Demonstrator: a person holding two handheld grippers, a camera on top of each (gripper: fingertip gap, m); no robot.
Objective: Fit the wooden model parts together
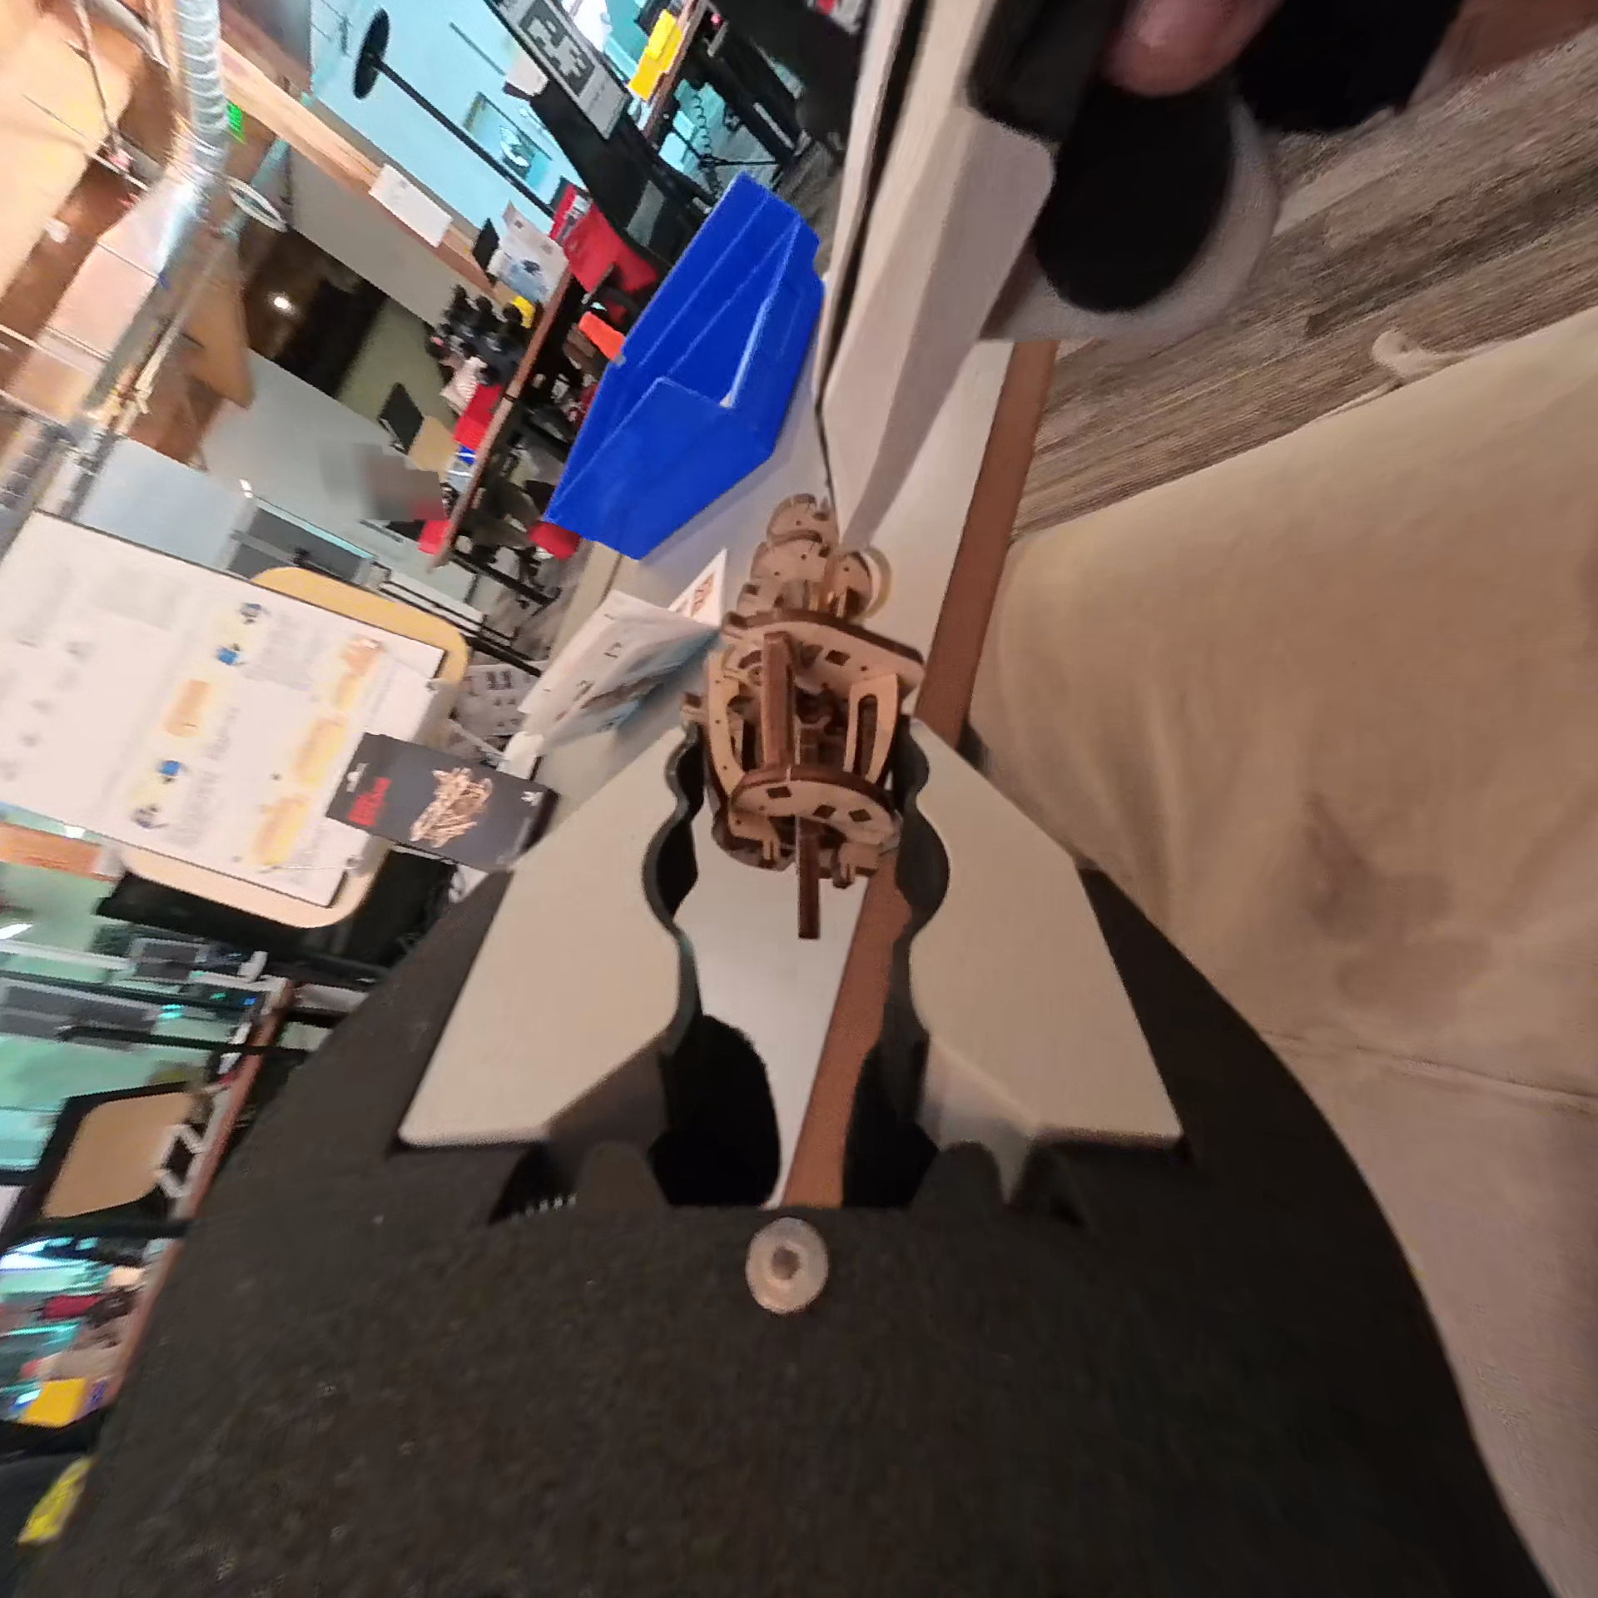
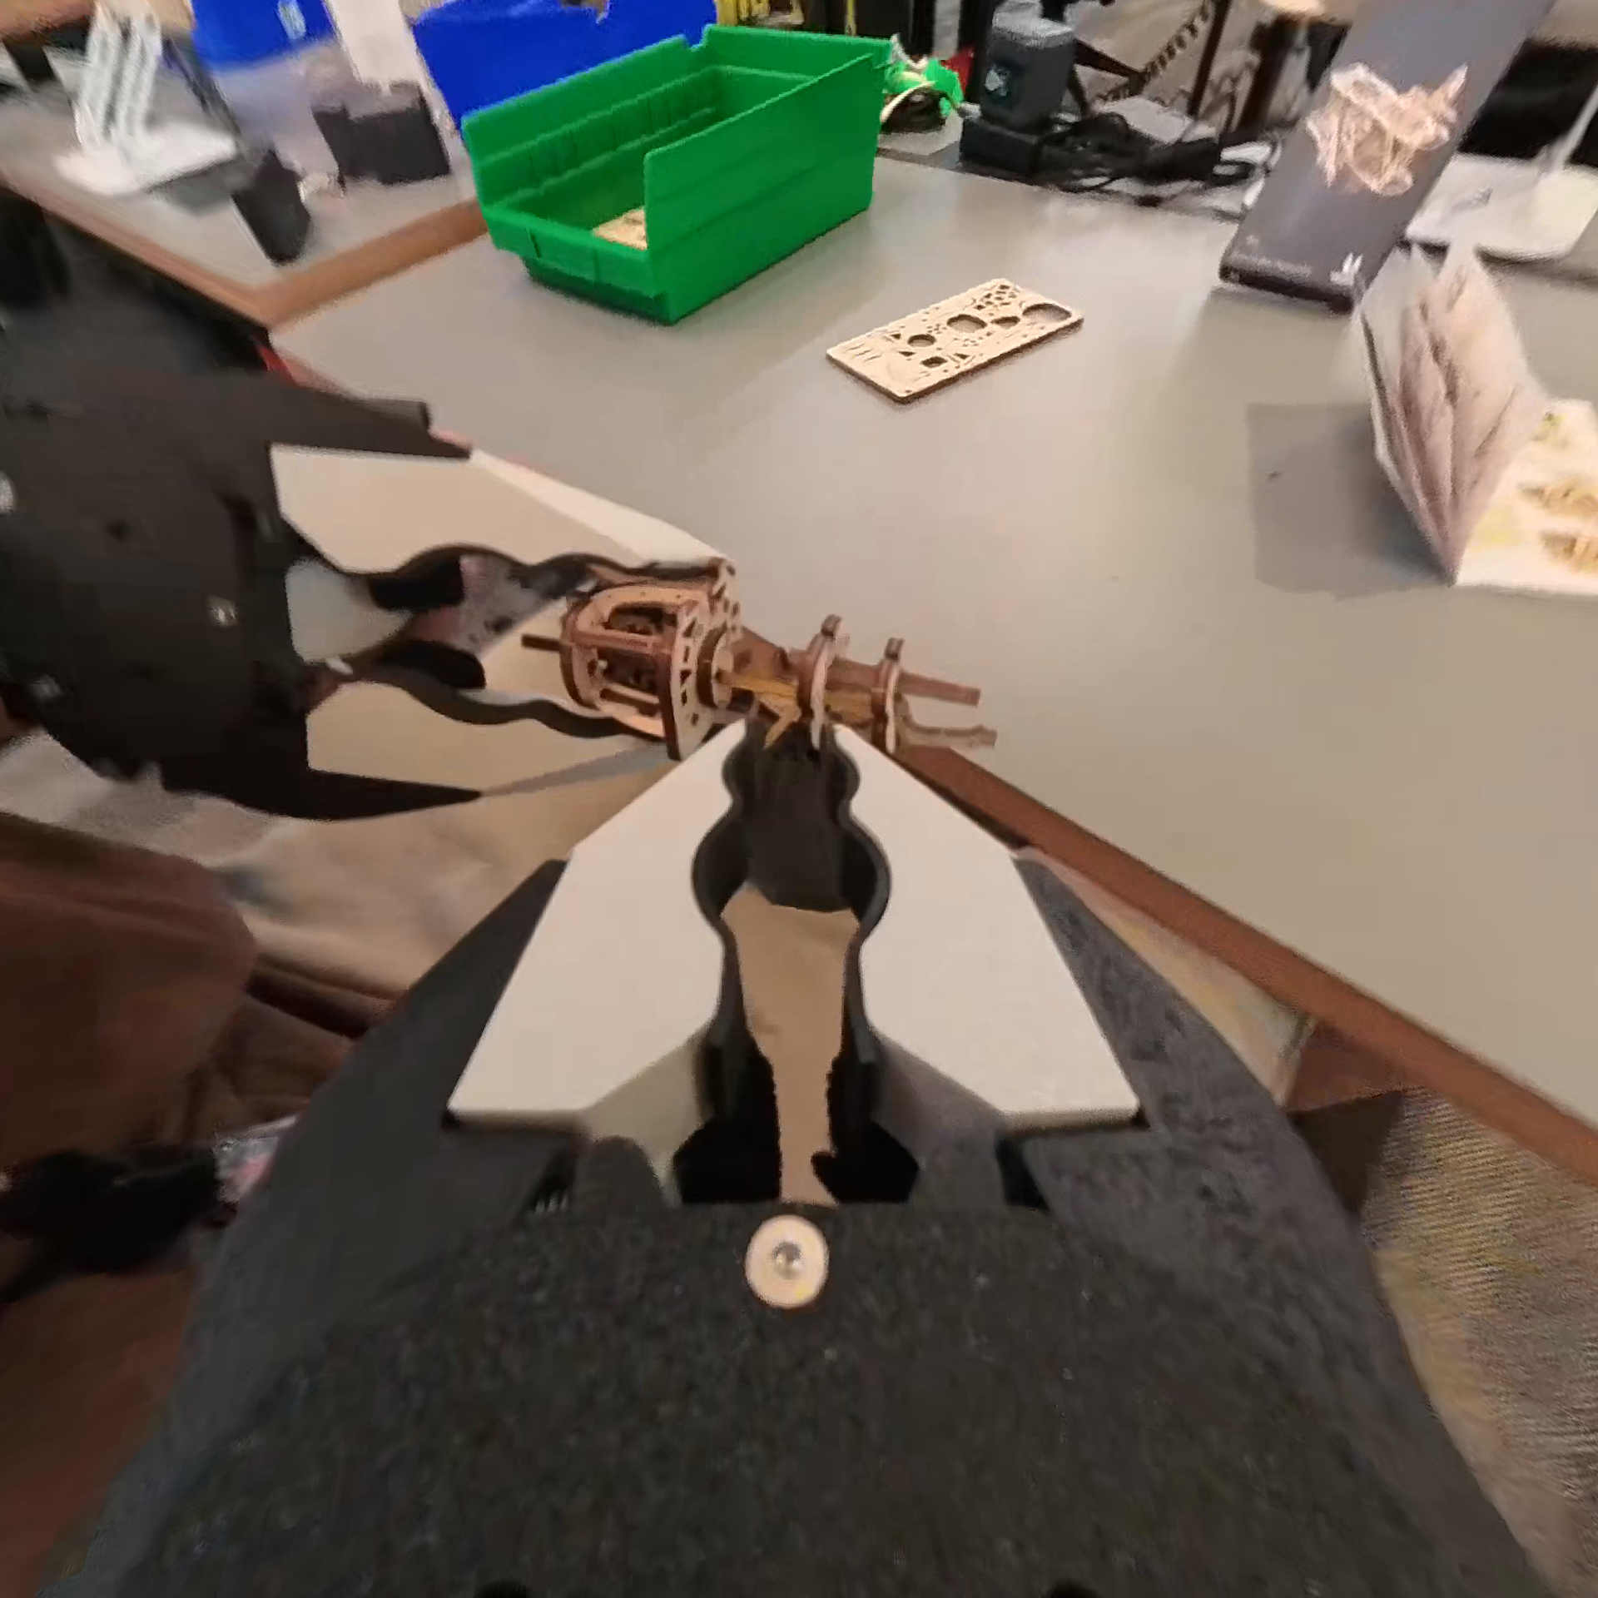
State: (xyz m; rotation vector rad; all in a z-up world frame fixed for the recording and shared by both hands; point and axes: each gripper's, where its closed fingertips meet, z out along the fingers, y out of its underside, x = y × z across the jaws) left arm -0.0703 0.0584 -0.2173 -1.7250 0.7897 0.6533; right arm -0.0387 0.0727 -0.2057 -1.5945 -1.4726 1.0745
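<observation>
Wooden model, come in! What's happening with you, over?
Left gripper shut on wooden model. Right gripper pinching its shaft end. Held over table edge. Nothing blocking.

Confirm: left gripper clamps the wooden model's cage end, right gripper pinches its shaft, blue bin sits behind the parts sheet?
Not quite. In the right wrist view the bin behind the parts sheet is green. The left gripper does clamp the wooden model at its cage end, and the right gripper pinches its shaft.
</observation>
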